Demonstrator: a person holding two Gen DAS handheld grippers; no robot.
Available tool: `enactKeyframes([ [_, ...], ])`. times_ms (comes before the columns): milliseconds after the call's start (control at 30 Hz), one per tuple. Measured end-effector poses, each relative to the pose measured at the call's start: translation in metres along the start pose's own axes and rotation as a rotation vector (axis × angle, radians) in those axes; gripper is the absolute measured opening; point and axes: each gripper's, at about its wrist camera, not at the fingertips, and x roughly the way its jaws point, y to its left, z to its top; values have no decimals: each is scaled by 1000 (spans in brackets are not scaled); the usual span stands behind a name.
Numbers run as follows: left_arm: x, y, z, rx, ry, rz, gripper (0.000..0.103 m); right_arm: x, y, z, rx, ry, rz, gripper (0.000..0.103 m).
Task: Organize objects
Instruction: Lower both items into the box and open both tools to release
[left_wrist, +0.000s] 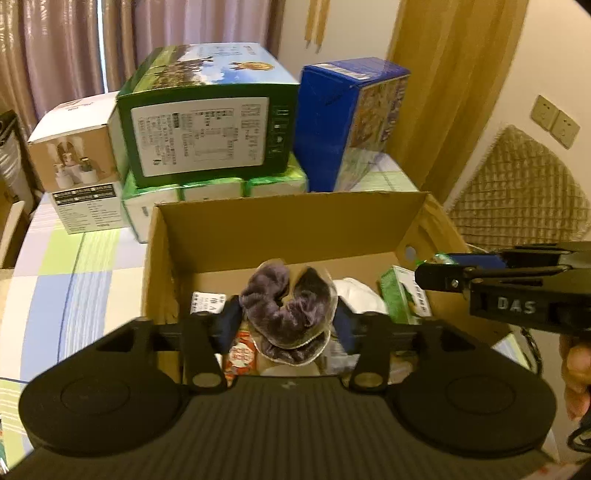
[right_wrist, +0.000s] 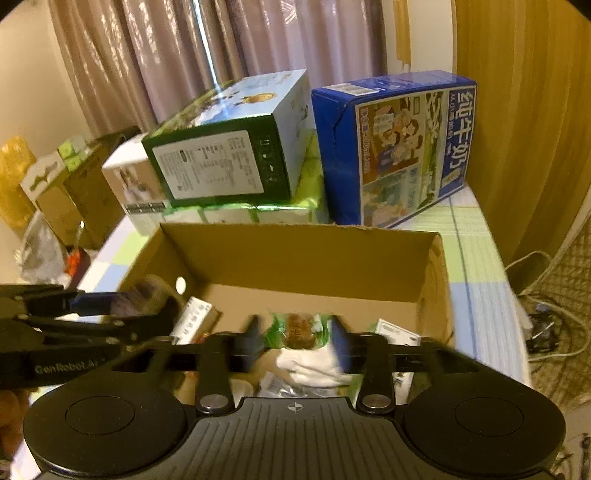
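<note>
Since the left gripper (left_wrist: 288, 325) already has its fingers (left_wrist: 229, 325) closed on the fuzzy grey-purple scrunchie (left_wrist: 288, 306), held over the open cardboard box (left_wrist: 288, 225) on the worktop (left_wrist: 74, 266), handling looks easy: it's soft, light, squishy, and probably best pinched across its bunched middle. Over in the right gripper (right_wrist: 295, 336), the fingers (right_wrist: 341, 345) clamp a green-wrapped snack packet (right_wrist: 297, 330) showing something brown inside, likely crinkly and a bit slippery, also above the box.
</note>
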Motion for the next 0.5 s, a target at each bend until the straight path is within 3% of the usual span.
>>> enactKeyframes([
  [100,0,3,-2,17,-17,40,54,-2,-4,1,5,-15,-6,56],
  [367,-10,10,-11,10,-23,53,69,-9,-10,-7,16,11,-12,62],
  [500,-21,5,-16,24,-30,57,85,-18,-4,-14,-7,19,-30,73],
])
